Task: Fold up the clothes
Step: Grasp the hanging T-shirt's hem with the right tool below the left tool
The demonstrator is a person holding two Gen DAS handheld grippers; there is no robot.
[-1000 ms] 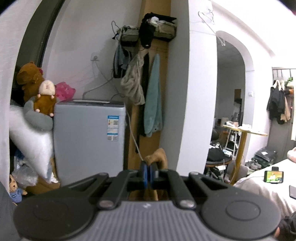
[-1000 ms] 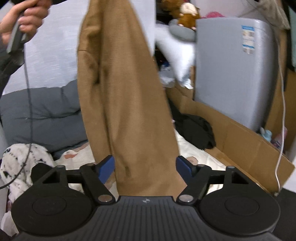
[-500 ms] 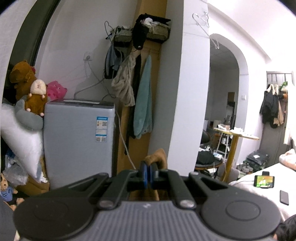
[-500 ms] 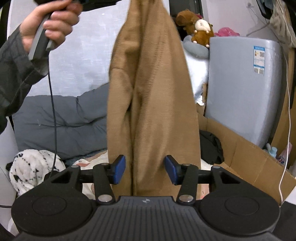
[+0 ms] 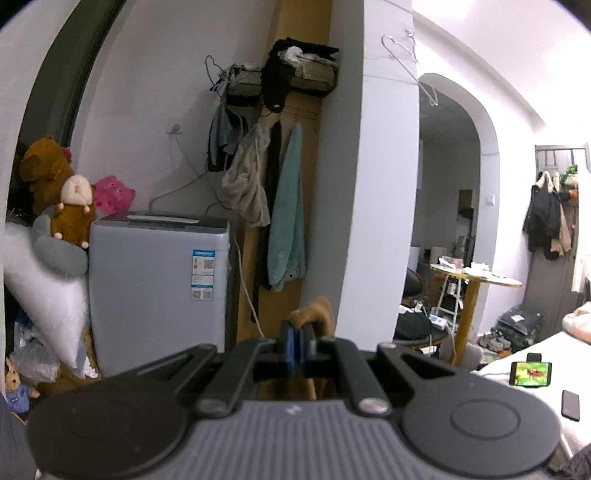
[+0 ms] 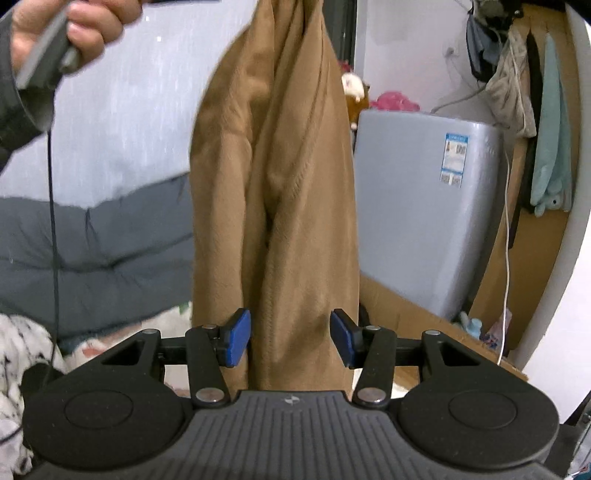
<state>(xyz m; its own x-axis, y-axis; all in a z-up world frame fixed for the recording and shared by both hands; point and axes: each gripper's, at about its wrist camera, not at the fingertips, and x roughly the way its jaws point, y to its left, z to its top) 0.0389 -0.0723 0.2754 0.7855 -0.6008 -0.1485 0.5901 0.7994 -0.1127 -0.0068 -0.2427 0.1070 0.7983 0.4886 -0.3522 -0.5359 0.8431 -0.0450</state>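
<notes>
A brown garment (image 6: 280,184) hangs straight down in long folds from the top of the right wrist view. My left gripper (image 5: 296,343) is shut on its upper edge, and a tuft of the brown garment (image 5: 314,314) pokes up past the blue pads. In the right wrist view a person's hand (image 6: 85,29) holds that left gripper's handle at the top left. My right gripper (image 6: 290,341) stands partly open at the garment's lower part, with the hanging cloth between its blue pads and also spreading past them. I see no pinch in the cloth there.
A grey washing machine (image 6: 424,203) stands at the right with a cardboard sheet (image 6: 406,314) in front of it. A grey duvet (image 6: 92,251) and patterned bedding lie at the left. Plush toys (image 5: 70,206) and hung clothes (image 5: 284,221) are near the washer. A phone (image 5: 532,373) lies on a white bed.
The right gripper's jaws narrowed around the hanging cloth and the view tilted up, so more of the garment and the hand show. The left view drifted slightly; its grip is unchanged.
</notes>
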